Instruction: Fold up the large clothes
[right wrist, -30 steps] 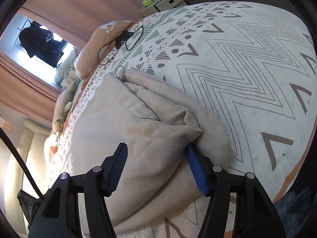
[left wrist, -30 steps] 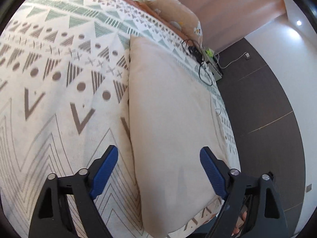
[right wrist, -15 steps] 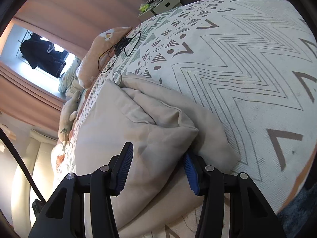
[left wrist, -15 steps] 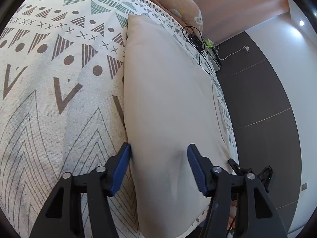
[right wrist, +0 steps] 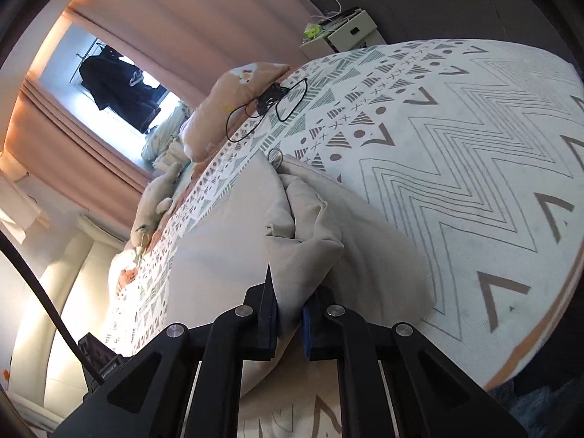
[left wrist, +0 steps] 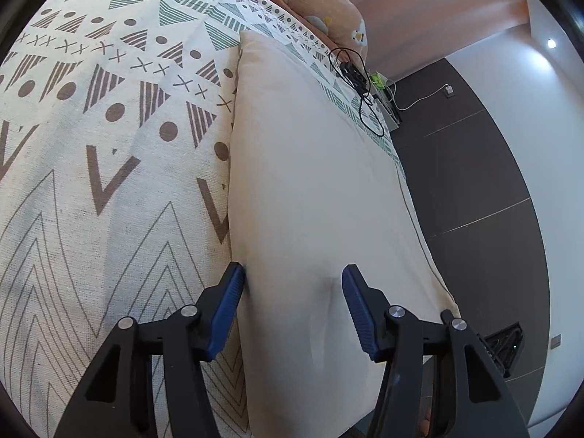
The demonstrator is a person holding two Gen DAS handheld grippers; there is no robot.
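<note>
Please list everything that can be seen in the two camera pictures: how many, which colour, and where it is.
Garment: one, beige, lying along the bed's edge, bunched at one end.
Bedspread: one, cream with brown and green shapes, covering the bed.
Pillow: one, peach with small prints, at the bed's far end.
Cable: one, black, coiled on the bedspread near the pillow.
Plush toy: one, pale grey, at the bed's side near the window.
Curtains: peach, around the window.
Dark clothes: hanging outside the window.
Nightstand: one, pale, beyond the bed.
Left tongs: black with blue pads, astride the garment's edge.
Right tongs: closing on a garment fold.
</note>
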